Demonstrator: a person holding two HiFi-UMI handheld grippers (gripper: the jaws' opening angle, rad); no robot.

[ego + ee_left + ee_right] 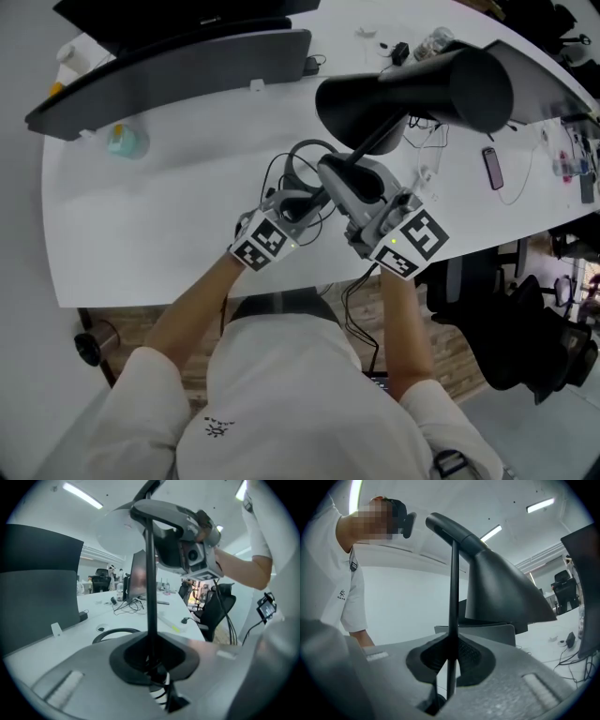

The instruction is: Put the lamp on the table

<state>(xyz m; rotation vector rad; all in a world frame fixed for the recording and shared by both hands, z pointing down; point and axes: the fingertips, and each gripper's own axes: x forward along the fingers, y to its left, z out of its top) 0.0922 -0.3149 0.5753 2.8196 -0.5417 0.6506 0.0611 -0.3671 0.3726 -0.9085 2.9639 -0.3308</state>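
To the left, by the monitor (178,61), the white table (141,234) has bare room. The left gripper (305,204) is clamped narrow on the thin stem (150,573) of the lamp (422,89), which is held over the table's near edge, its base hidden. Its big black shade (501,588) leans far-right, so I'd judge it top-heavy, stiff and smooth, apt to twist in a grip. The right gripper (349,192) pinches the same stem. Further right, cables (433,131) and a phone (492,167) crowd the surface.
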